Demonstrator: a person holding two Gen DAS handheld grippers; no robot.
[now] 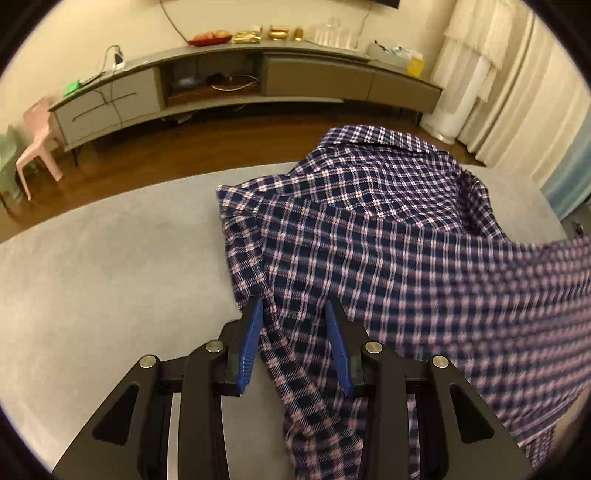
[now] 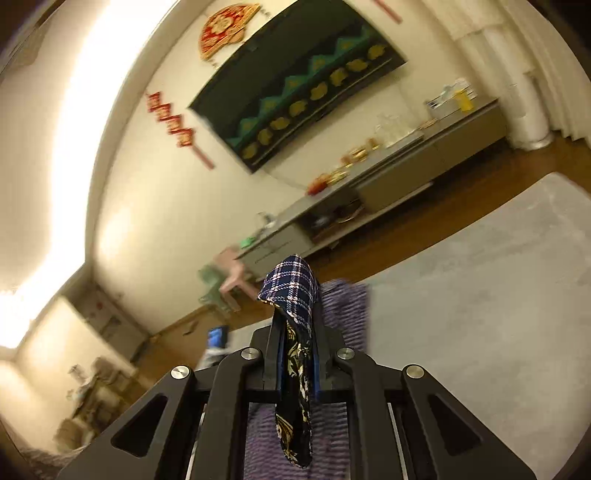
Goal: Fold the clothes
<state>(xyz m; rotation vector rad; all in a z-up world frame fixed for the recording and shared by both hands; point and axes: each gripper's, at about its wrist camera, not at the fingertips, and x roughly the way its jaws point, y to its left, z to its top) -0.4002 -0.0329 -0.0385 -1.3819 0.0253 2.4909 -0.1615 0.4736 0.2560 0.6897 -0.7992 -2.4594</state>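
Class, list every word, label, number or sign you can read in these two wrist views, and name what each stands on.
None can be read.
Red hanging banners on the wall: characters too blurred.
Red and gold fan ornament: any writing too blurred.
Yellow container on the TV cabinet: label too small.
Plaid shirt, left gripper, right gripper: no text visible.

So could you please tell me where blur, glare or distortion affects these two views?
Left wrist view: the plaid shirt is sharp at the collar and smeared at the right edge, and the fisheye bends the TV cabinet. Right wrist view: the ceiling light blows out and the room looks blurred and tilted.
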